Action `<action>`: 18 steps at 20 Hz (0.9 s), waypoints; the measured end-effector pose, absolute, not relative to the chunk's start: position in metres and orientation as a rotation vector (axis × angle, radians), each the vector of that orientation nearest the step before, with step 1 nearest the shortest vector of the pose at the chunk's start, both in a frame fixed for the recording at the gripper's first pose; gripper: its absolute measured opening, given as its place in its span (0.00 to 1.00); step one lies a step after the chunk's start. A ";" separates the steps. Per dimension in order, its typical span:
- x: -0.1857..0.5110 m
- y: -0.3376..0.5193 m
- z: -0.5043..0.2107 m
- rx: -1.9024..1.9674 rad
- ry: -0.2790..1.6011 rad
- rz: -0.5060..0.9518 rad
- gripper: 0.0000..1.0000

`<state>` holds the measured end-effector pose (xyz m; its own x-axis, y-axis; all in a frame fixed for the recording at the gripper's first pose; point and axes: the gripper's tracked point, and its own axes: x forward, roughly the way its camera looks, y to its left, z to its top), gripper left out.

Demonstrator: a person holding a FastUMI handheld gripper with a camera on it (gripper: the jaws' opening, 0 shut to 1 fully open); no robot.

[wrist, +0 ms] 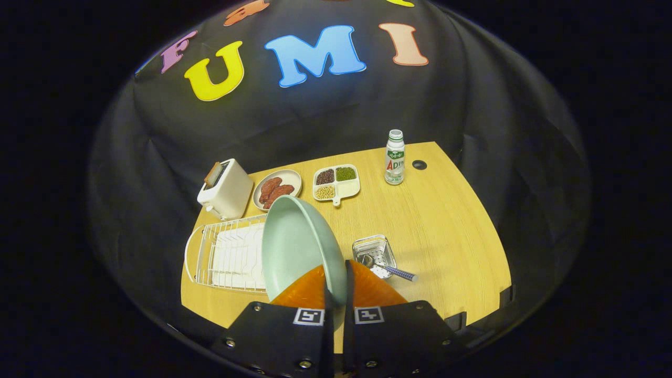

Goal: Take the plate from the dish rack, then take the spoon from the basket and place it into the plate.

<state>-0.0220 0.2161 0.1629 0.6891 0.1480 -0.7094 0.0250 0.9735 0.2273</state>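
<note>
Already the gripper (336, 286) was clamped on the near rim of the plate (294, 244), both fingers pressing the thin edge from either side, and the plate stood tilted up in the air above the right end of the dish rack (223, 254) on the table (446, 220). It looked like a stiff, glazed plate, probably smooth and slippery and likely to chip or break if dropped; held only by one edge, its weight hung beyond the fingers, so it seemed apt to swing or slide in the grip and wanted a firm, deep hold on the rim and a slow set-down. Just to the right of the plate sat the small metal basket (374, 251), with the spoon (389, 269) lying in it, bowl inside and handle jutting out over the near right edge. That handle looked thin, light and rigid, and seemed the easiest place to pinch it, though a slim rounded handle might twist between the fingers.
</note>
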 end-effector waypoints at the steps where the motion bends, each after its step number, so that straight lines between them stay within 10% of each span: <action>1: -0.029 0.213 0.160 0.232 0.807 0.092 0.07; 18: -0.110 0.203 0.025 0.432 0.964 0.238 0.07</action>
<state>-0.1104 0.2026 0.0254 0.5533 0.3828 -0.7398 -0.0050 0.8897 0.4565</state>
